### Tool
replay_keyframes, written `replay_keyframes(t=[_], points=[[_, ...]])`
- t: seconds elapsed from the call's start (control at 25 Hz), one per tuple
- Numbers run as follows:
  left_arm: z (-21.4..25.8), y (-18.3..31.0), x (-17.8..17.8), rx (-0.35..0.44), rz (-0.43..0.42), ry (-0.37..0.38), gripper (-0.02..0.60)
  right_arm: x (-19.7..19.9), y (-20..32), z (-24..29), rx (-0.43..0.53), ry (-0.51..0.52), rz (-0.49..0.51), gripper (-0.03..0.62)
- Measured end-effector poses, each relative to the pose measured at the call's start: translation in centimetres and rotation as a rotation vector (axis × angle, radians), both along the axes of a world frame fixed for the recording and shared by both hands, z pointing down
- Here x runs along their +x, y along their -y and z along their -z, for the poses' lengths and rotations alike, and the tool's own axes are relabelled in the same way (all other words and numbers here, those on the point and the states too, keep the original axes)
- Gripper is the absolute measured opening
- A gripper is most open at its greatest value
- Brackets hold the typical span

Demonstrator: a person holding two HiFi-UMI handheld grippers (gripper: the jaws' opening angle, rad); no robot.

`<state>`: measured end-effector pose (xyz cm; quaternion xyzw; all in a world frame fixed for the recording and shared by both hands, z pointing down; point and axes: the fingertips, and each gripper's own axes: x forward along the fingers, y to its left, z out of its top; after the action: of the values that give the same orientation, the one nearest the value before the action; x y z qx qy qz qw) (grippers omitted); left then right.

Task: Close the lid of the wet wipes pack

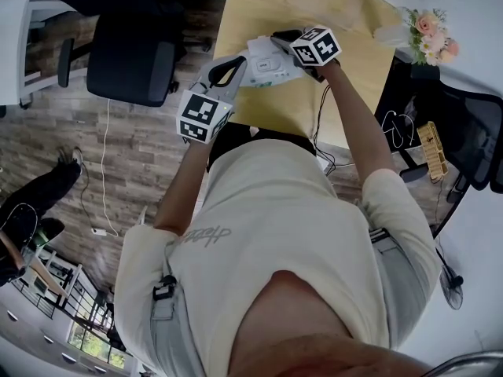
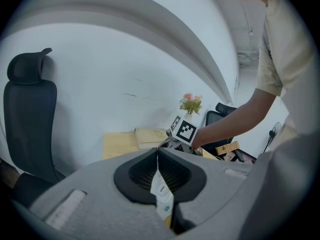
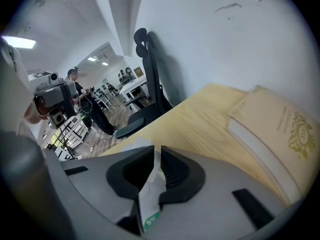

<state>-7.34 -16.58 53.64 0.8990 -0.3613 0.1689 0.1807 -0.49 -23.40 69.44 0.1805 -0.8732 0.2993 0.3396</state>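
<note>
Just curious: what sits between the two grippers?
The wet wipes pack, its opposite ends pinched by the left gripper and the right gripper; the head view shows it best.

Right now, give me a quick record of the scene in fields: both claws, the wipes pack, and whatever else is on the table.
left claw: shut on wet wipes pack
right claw: shut on the same pack
pack position: by the wooden table's near edge
lid: cannot tell whether open
also on table: book, flowers
</note>
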Motion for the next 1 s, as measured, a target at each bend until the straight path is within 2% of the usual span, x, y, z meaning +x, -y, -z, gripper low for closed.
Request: replay_keyframes(t=[0.64, 1.0], points=[[1.6, -2.7, 0.6, 0.027, -0.021, 0.016, 0.017, 0.7, -3.5, 3.0, 0.06, 0.06, -0.01, 0.046], [2.5, -3.1, 0.7, 0.039, -0.019, 0.018, 0.017, 1.3, -6.0, 3.4, 0.05, 0.104, -0.006, 0.046]])
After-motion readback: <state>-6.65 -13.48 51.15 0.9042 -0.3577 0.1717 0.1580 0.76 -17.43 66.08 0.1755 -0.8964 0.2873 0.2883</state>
